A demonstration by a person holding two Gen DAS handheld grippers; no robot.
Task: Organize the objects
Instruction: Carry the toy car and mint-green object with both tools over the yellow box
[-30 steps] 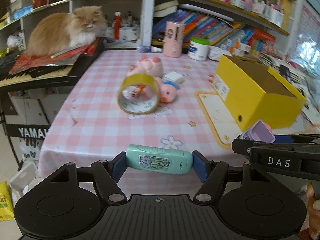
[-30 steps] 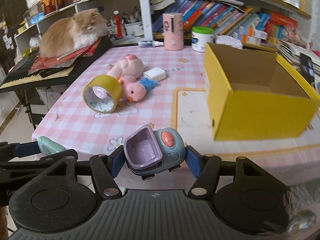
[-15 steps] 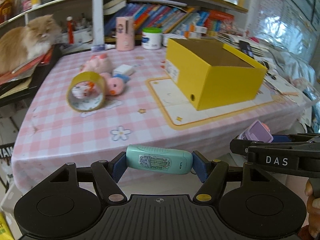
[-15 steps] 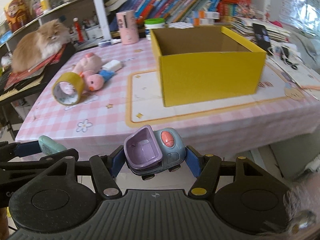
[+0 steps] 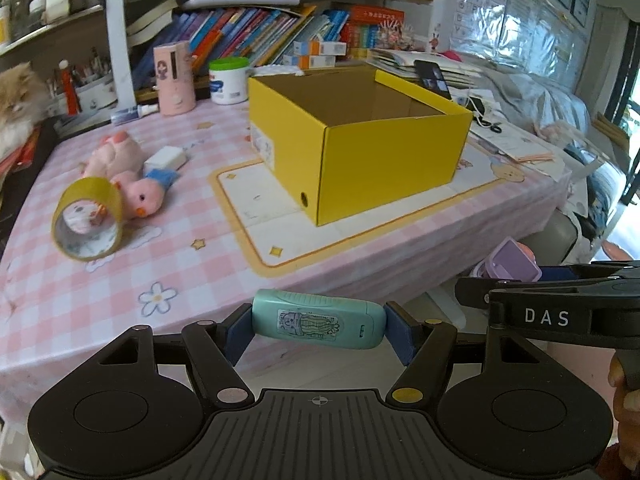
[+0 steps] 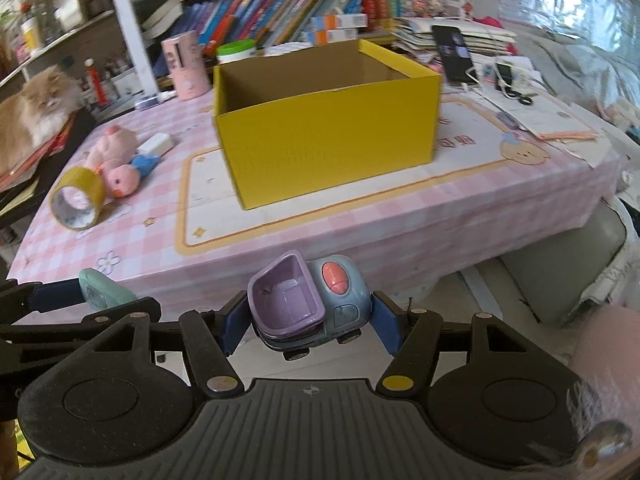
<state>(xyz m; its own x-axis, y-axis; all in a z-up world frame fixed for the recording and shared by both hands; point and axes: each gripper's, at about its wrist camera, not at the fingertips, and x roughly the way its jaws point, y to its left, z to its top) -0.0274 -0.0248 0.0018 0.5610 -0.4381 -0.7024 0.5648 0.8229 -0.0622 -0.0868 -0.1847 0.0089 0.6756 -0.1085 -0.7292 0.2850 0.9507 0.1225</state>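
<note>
My left gripper (image 5: 318, 326) is shut on a mint-green oblong device (image 5: 316, 319) with a cactus sticker, held off the table's near edge. My right gripper (image 6: 306, 316) is shut on a blue toy truck with a purple bucket (image 6: 308, 304), also short of the table; the truck also shows in the left wrist view (image 5: 510, 262). An open, empty yellow box (image 5: 360, 140) (image 6: 324, 120) stands on a placemat ahead. A tape roll (image 5: 88, 220), a pink plush duck (image 5: 140, 196), a pink plush pig (image 5: 114, 156) and a white block (image 5: 166, 158) lie at the left.
The pink checked table (image 5: 160, 272) backs onto bookshelves. A pink cylinder (image 5: 174, 78) and a green-lidded jar (image 5: 228, 80) stand at the back. A cat (image 6: 32, 108) sits on a keyboard at the far left. Papers and a phone (image 6: 452, 54) lie at the right.
Both grippers have swung right and pulled back from the table, so the yellow box now sits centred ahead and the cat has slid to the left edge. Both held objects stay gripped.
</note>
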